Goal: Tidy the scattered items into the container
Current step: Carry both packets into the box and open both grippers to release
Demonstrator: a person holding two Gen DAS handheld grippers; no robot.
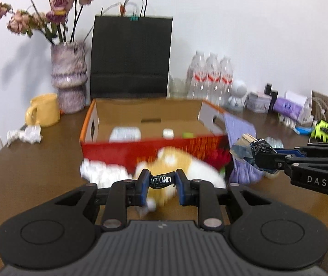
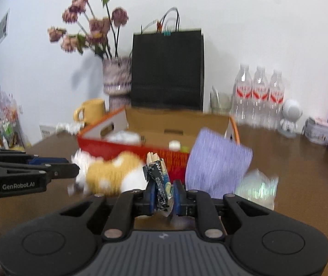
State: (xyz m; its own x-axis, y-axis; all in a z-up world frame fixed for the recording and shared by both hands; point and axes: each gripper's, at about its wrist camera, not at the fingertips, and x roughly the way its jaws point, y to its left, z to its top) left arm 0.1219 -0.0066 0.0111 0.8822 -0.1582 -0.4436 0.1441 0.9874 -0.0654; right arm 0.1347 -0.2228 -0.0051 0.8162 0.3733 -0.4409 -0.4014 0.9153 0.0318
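Tongs (image 1: 161,185) pinching glossy black candy wrapper (image 1: 162,179), open cardboard box (image 1: 141,117) behind

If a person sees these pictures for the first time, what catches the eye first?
Probably the open red cardboard box at the table's middle, a few small items already inside. Before it lies an orange-and-white plush toy. Then both tongs, each shut on something: the left tongs pinch a black candy wrapper, and the right tongs hold a dark snack packet.
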